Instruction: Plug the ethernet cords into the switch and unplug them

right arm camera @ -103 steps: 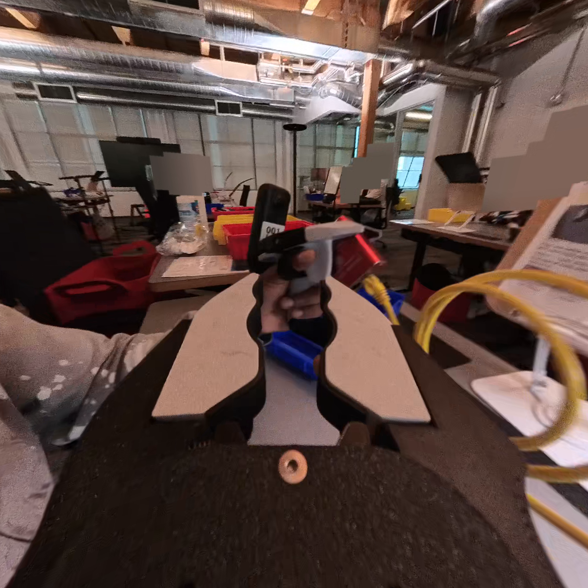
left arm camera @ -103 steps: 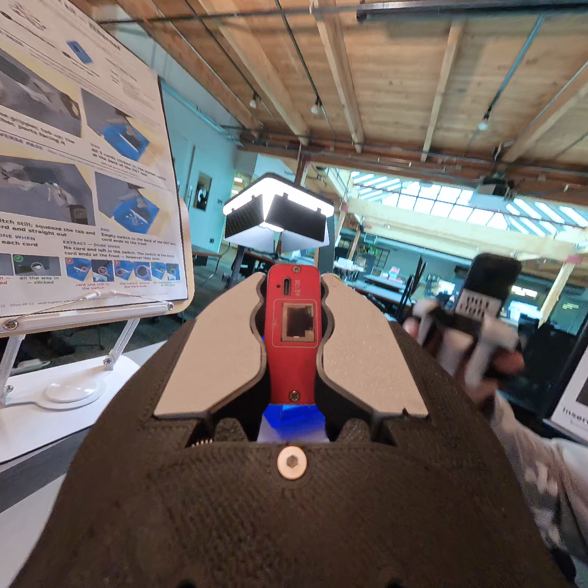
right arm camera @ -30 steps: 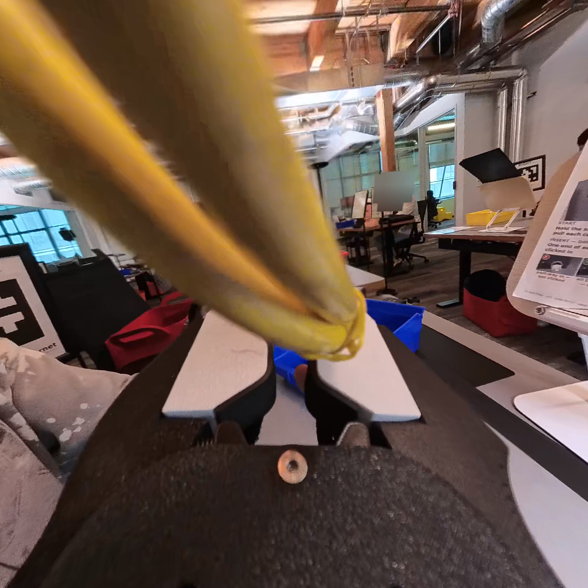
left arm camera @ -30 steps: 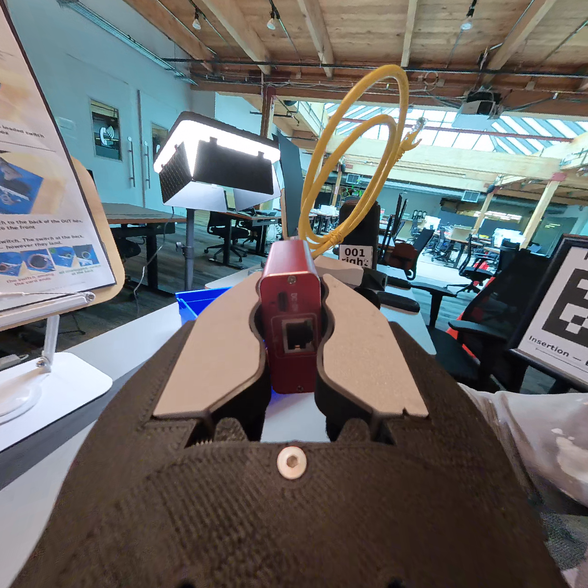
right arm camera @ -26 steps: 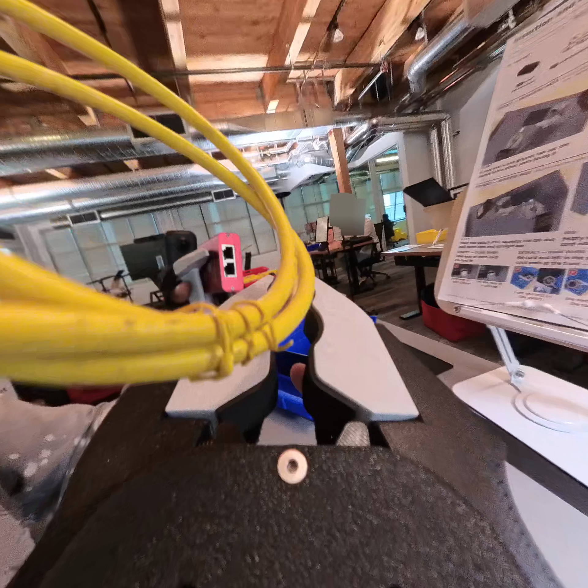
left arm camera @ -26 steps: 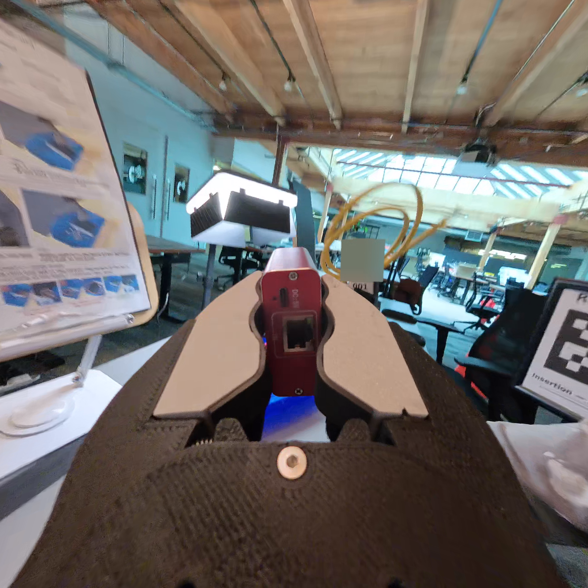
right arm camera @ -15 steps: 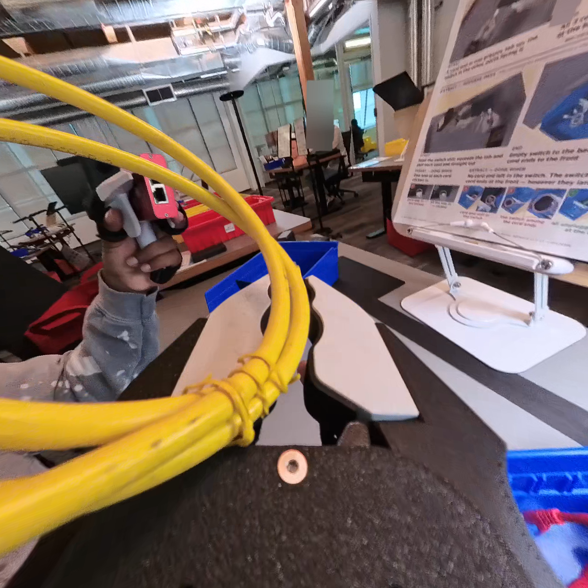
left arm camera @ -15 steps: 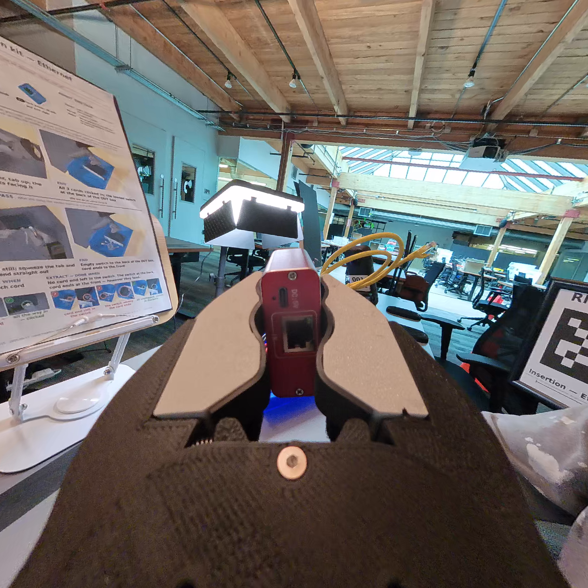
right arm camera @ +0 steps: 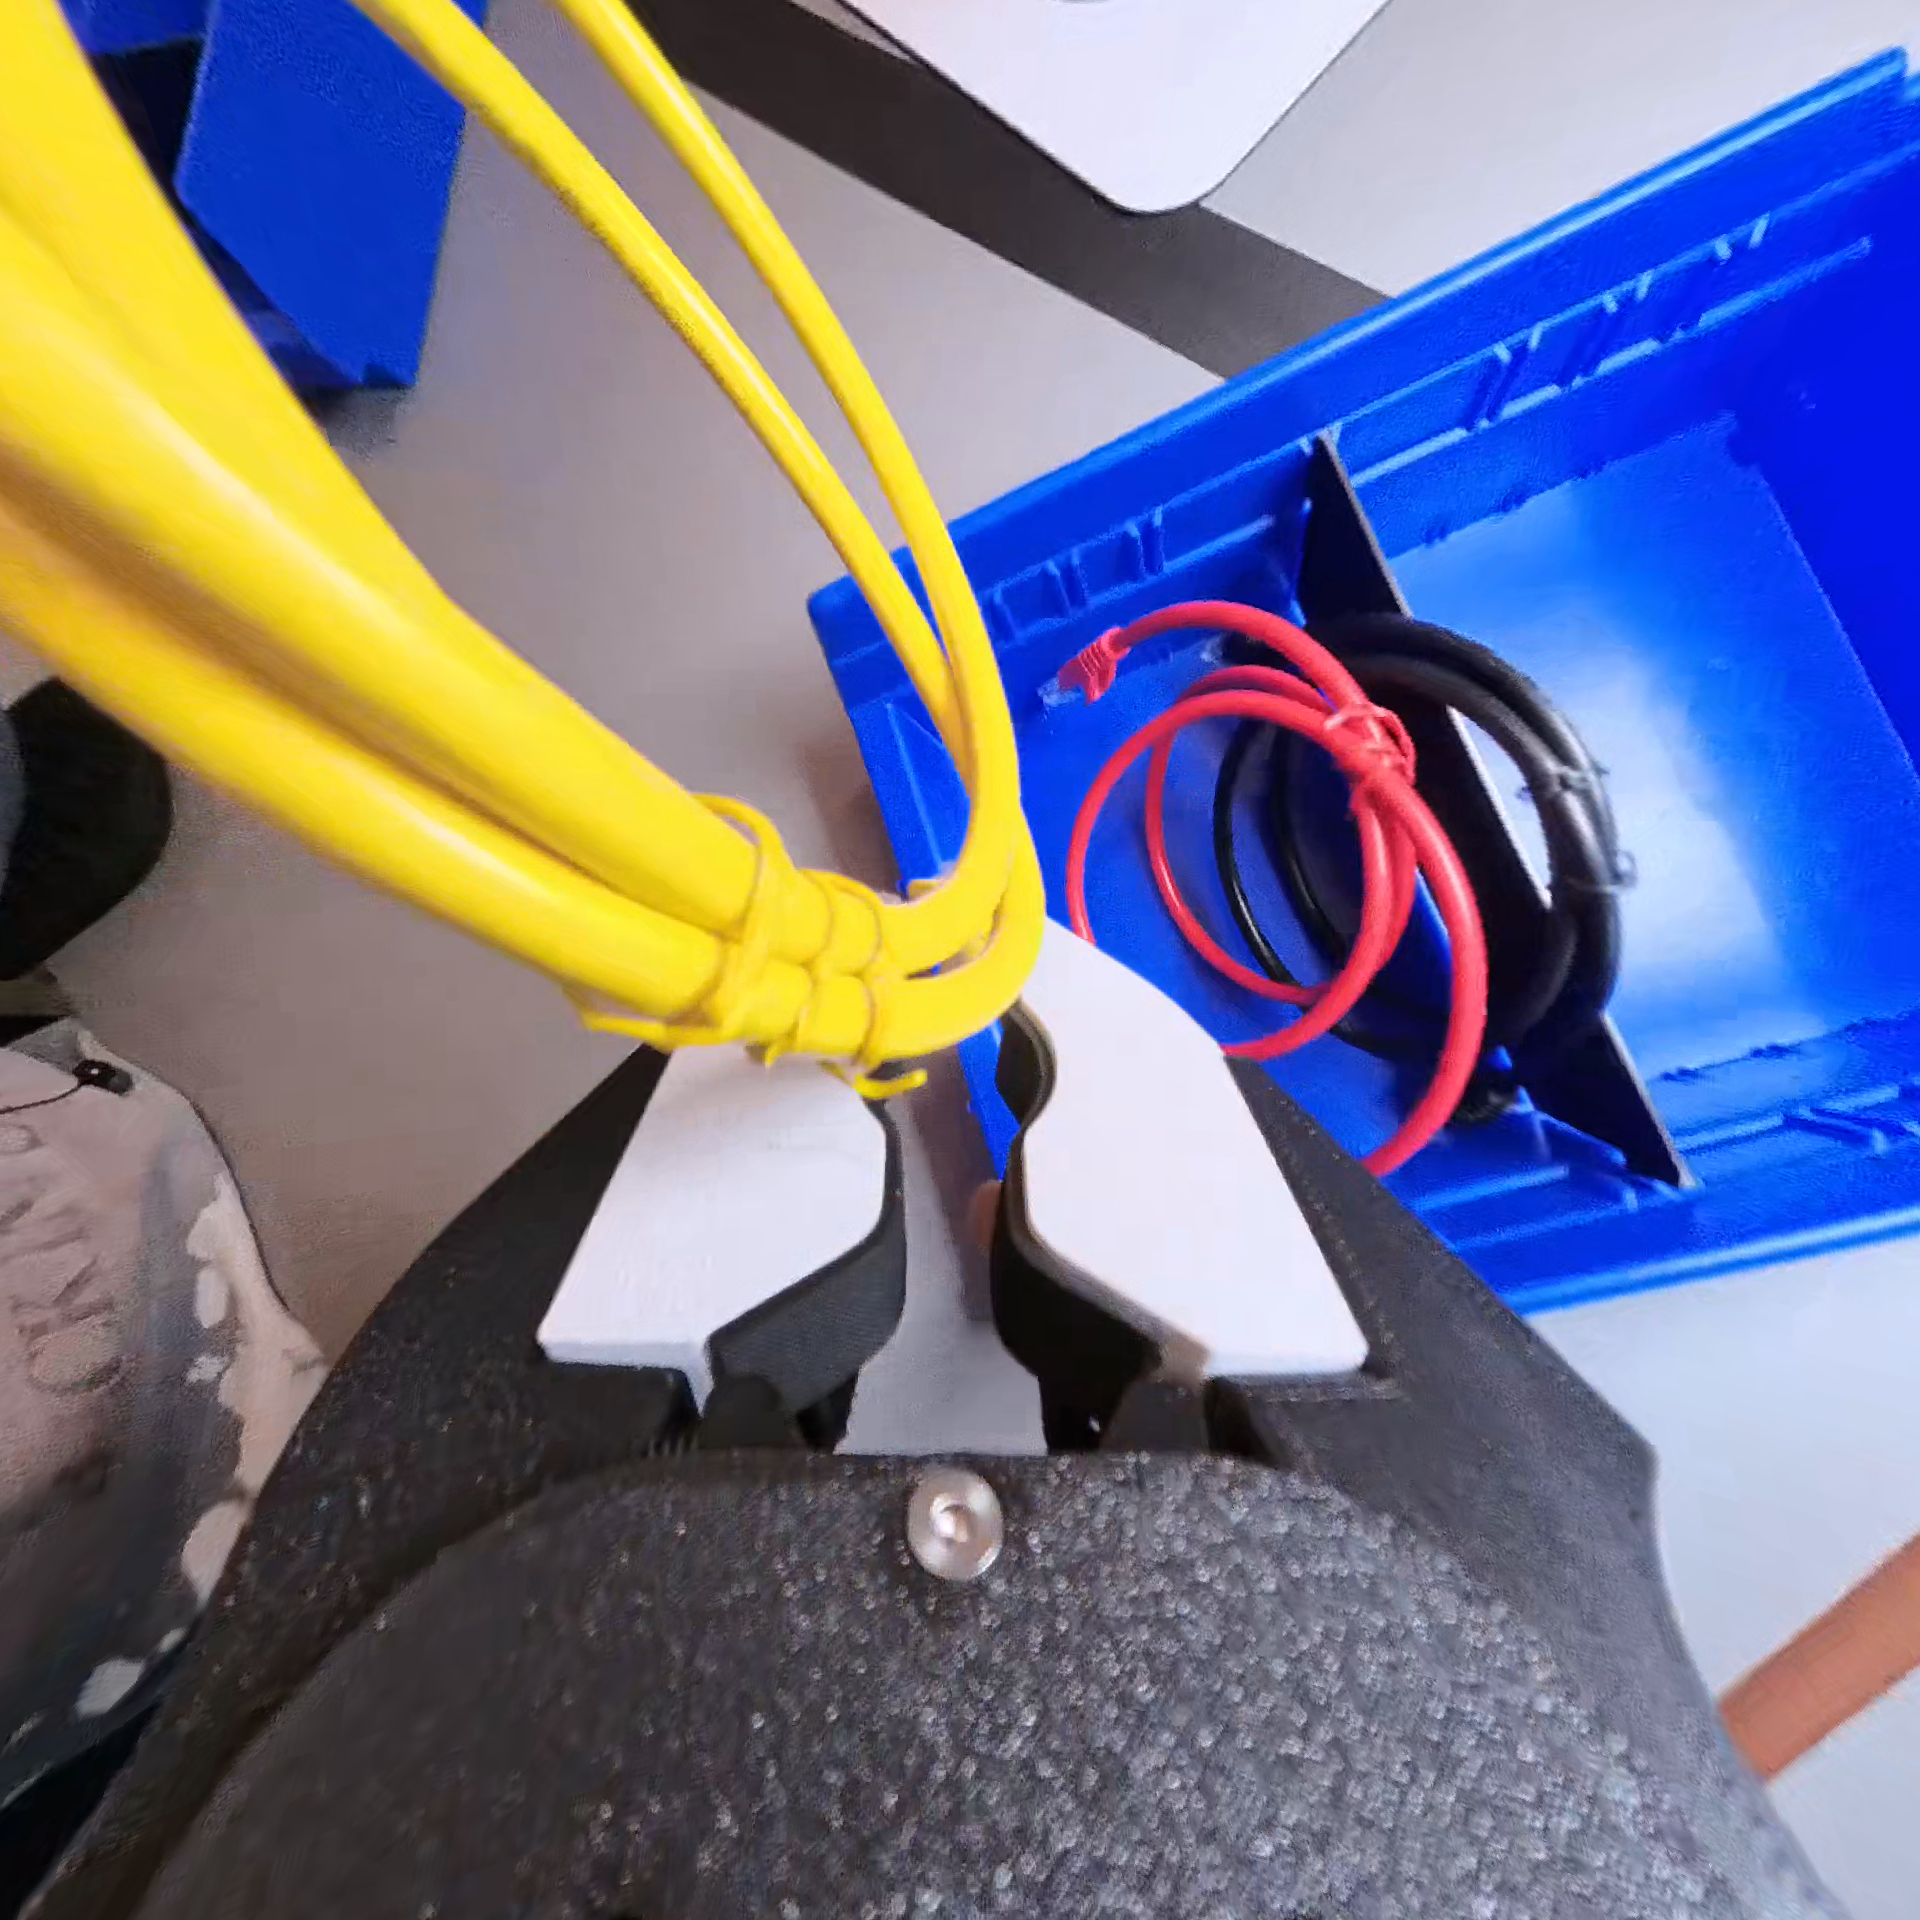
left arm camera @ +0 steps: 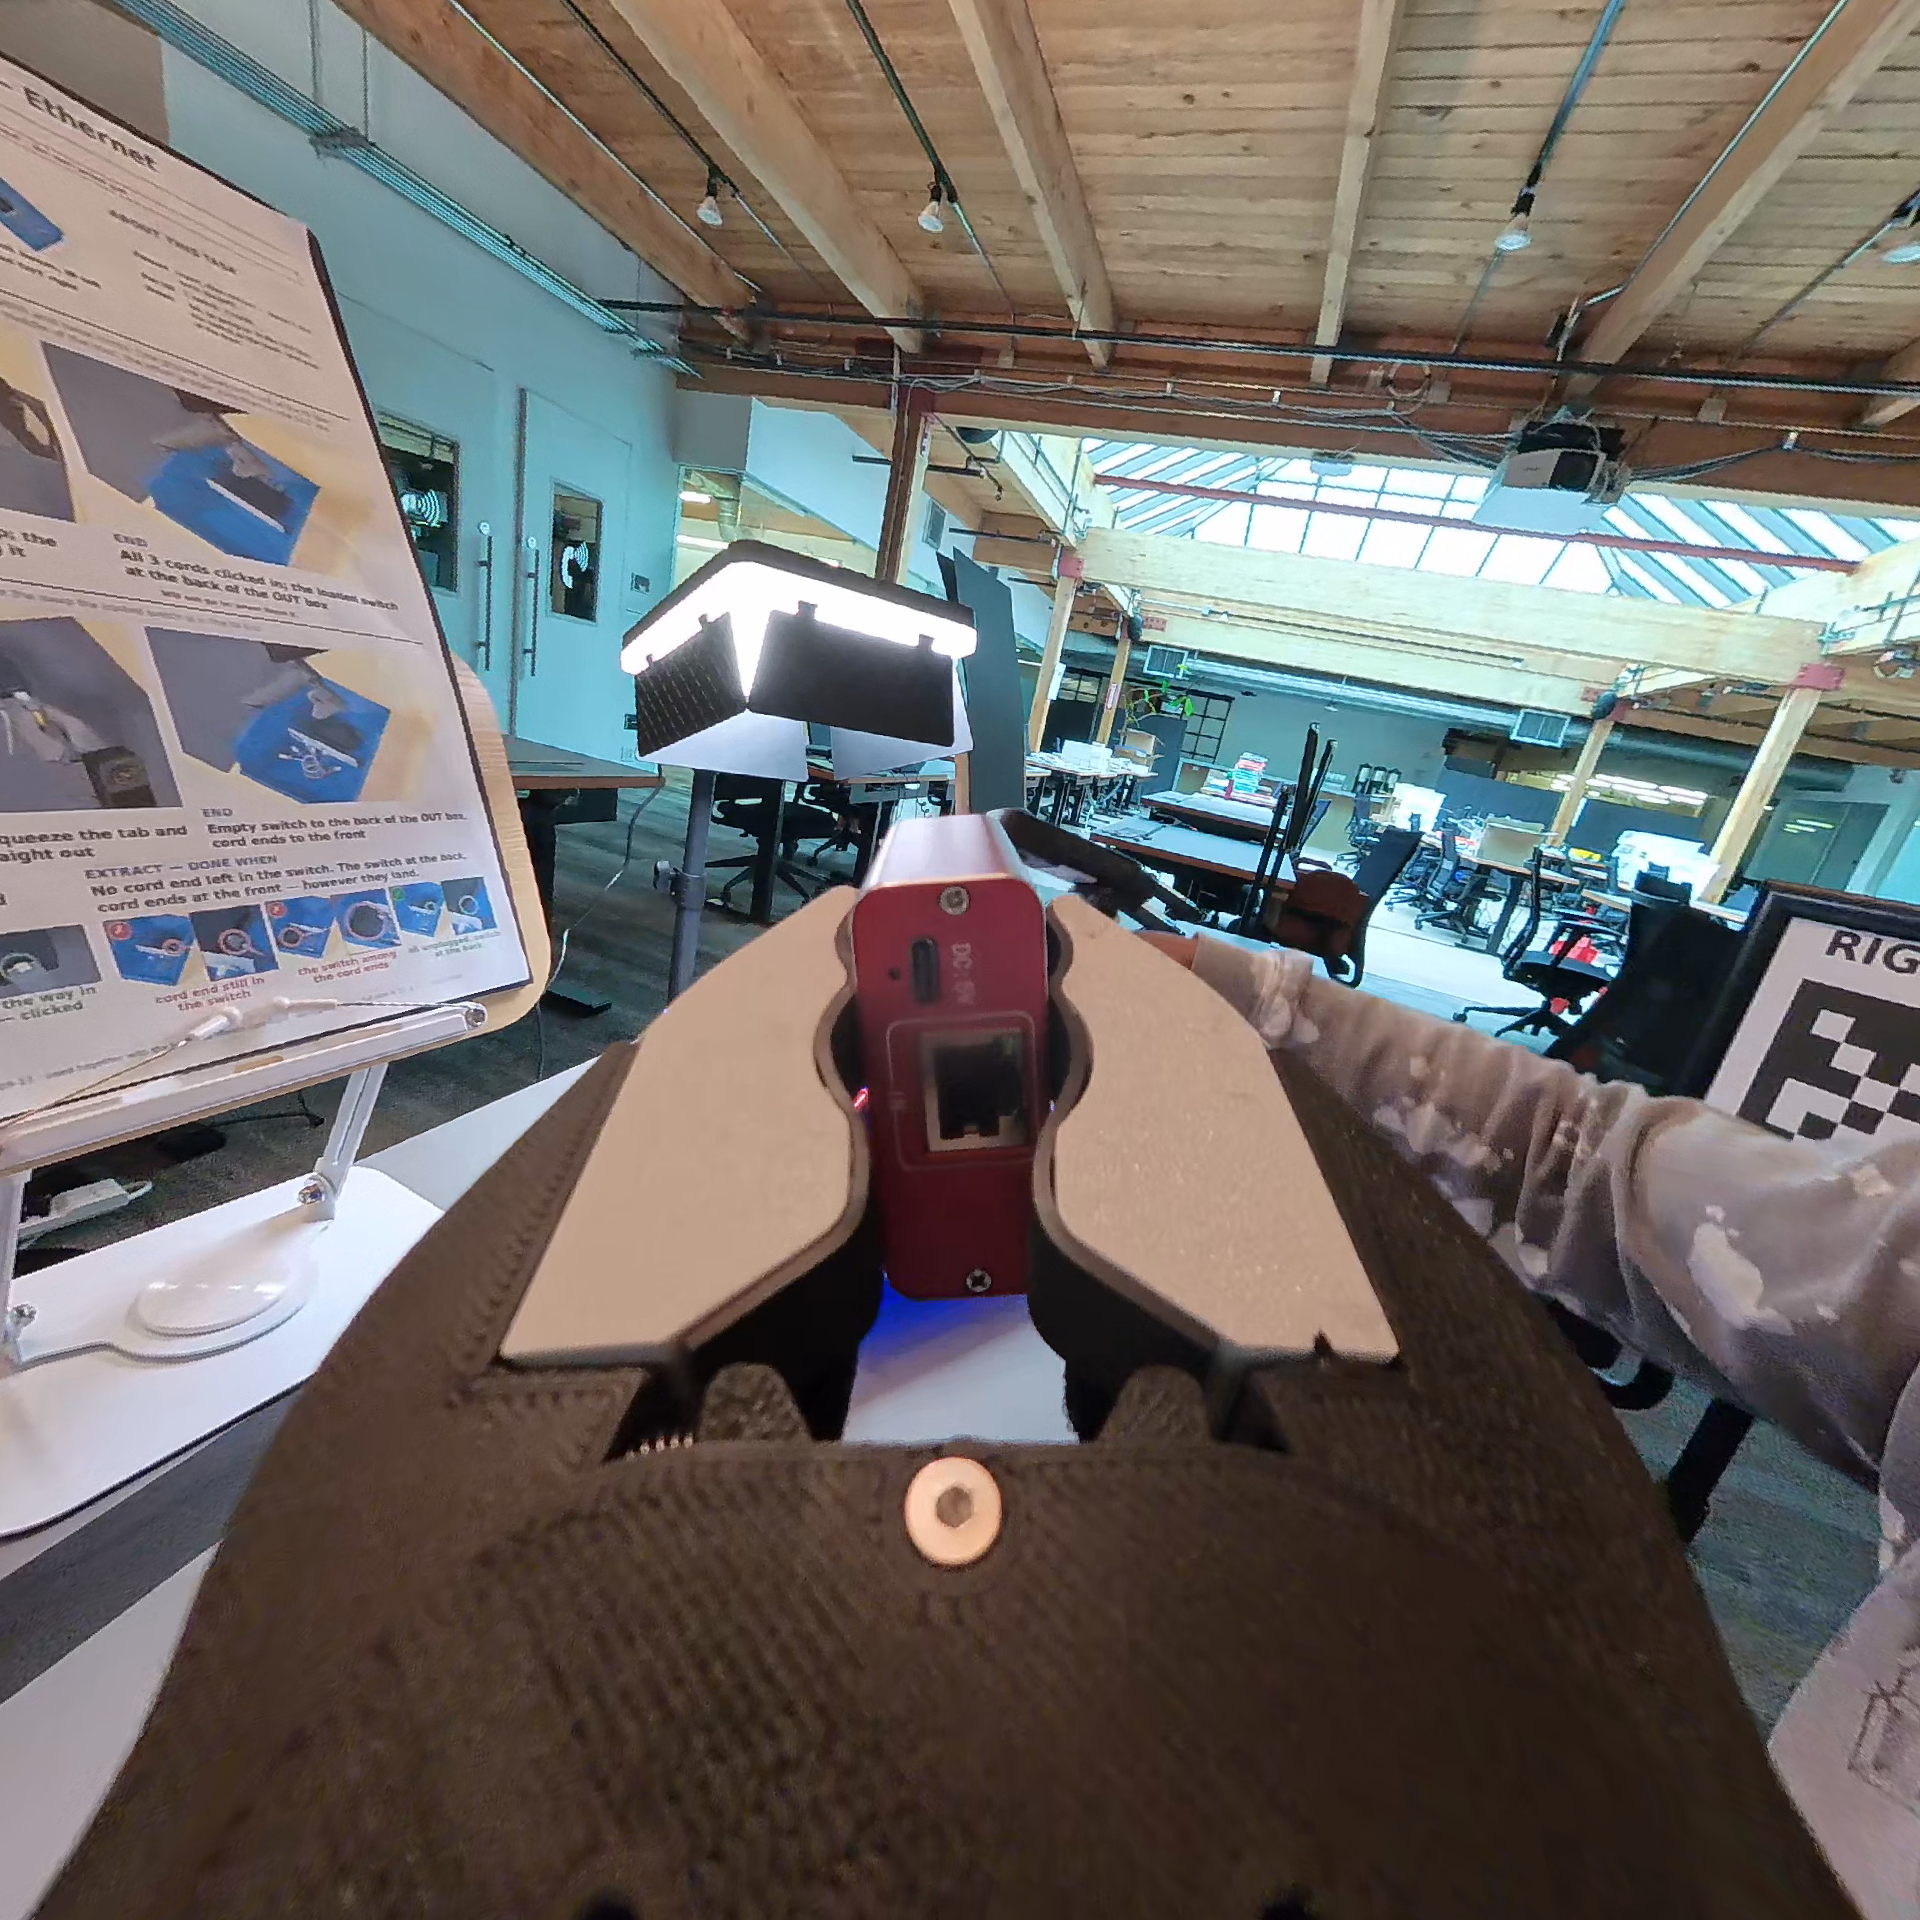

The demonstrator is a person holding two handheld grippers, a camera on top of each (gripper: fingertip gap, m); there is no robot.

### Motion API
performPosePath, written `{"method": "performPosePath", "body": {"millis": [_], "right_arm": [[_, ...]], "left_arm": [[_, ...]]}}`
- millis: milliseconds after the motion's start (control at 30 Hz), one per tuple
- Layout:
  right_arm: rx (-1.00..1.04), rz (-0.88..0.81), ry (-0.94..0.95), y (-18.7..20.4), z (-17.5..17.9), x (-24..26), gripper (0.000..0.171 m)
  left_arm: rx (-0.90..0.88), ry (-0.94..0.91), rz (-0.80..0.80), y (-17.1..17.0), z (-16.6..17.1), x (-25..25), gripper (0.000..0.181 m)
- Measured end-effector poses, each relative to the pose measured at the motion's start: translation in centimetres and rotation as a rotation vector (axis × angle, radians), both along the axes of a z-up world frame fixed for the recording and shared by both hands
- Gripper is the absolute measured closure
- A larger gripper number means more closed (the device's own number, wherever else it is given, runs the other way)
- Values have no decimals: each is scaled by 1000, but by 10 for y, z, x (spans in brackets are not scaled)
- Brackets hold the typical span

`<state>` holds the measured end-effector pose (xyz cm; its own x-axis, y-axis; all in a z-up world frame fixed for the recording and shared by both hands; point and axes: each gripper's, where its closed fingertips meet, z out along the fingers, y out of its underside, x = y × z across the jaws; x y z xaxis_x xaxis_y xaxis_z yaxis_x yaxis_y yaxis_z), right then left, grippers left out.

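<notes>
My left gripper [left arm camera: 951, 997] is shut on the red ethernet switch [left arm camera: 951, 1049] and holds it up in the air, its end with an empty port facing the camera. My right gripper [right arm camera: 961, 1013] is shut on a coiled, tied yellow ethernet cord [right arm camera: 800, 961] and points down over the near corner of a blue bin [right arm camera: 1538, 436]. A coiled red cord [right arm camera: 1278, 842] and a coiled black cord [right arm camera: 1548, 831] lie in the bin's front compartment, against a black divider [right arm camera: 1361, 561]. The yellow cord's plug ends are out of view.
An instruction board on a white stand [left arm camera: 208, 644] is at the left. A marker sign [left arm camera: 1839, 1029] stands at the right, with the person's sleeved arm [left arm camera: 1558, 1132] before it. A second blue bin [right arm camera: 312, 187] sits farther off on the grey table [right arm camera: 582, 499]. A lit lamp [left arm camera: 800, 675] stands behind.
My right gripper has swung down with the yellow cord from facing the room to pointing at the blue bin. The yellow cord has left the left wrist view. The left gripper keeps holding the switch.
</notes>
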<state>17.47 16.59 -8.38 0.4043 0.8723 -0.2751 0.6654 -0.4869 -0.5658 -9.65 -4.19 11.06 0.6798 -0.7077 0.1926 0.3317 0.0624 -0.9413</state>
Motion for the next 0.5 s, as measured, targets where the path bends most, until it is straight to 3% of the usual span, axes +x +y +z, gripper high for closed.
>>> {"method": "performPosePath", "body": {"millis": [300,500], "right_arm": [[-156,31,-396,-8,-19,82,158],[-233,27,-668,3,-37,102,158]], "left_arm": [[-9,-15,-29,2,-2,2,151],[-7,18,-44,3,-5,12,152]]}}
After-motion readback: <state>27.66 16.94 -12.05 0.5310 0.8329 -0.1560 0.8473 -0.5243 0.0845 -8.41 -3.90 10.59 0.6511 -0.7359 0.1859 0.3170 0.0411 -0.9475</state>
